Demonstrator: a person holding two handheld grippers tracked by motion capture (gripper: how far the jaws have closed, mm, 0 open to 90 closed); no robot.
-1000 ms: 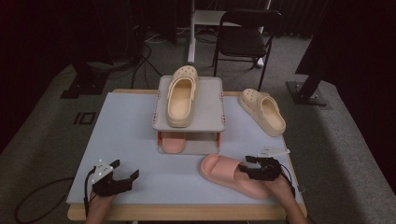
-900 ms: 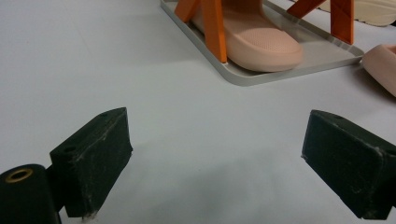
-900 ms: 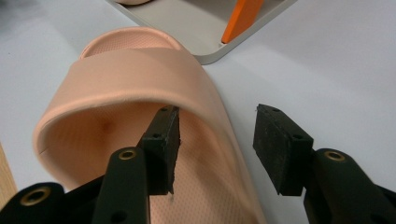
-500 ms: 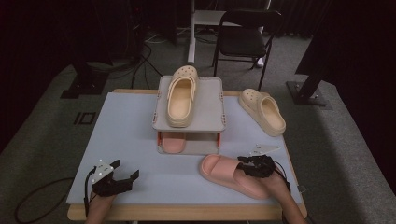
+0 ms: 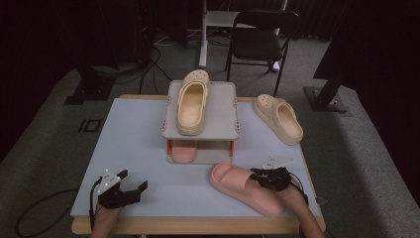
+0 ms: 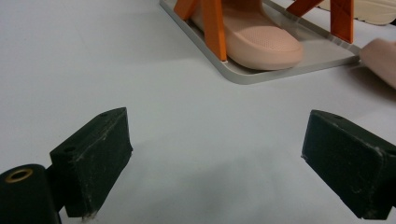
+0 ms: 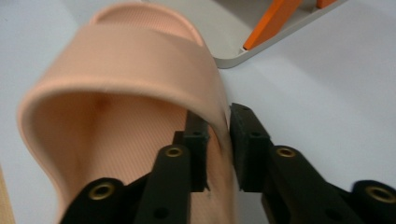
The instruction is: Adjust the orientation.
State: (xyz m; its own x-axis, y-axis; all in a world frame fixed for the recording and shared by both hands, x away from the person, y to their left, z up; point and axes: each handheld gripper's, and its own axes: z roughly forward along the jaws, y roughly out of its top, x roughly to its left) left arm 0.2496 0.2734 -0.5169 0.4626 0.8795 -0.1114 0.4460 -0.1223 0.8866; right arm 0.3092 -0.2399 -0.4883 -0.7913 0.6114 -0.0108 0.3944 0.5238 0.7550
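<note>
Left tongs (image 5: 130,191) are parked at the near left corner of the bench (image 5: 133,144), spread wide with nothing between them; bare bench surface is seen between the pads (image 6: 93,158) in the left gripper view.

Right tongs (image 5: 257,176) are at the near right, and their jaws have just been closing. They are now pinched on the pink slide sandal (image 5: 245,187), with the side wall of the strap clamped between the pads (image 7: 247,140), one inside the strap and one outside. No gap is left in the right gripper view.

The sandal lies flat on the bench, sole down, angled from near right toward the middle, toe end just short of the shoe rack (image 5: 200,124).

Handling, judged: foam-type slide, light, soft, likely to flex under the pinch. The strap wall is already seen bending at the pads. The grip sits off to one side, so the sandal can be expected to sag or swing when lifted. The strap edge near its root is the stiffest spot to hold; the textured surface should limit slip.

Further back: a matching pink sandal (image 5: 183,150) is stowed on the rack's lower tier between the orange posts (image 6: 212,28). A cream clog (image 5: 190,101) is laid on the top tier. A second cream clog (image 5: 280,118) is on the bench to the right of the rack, apart from it.
</note>
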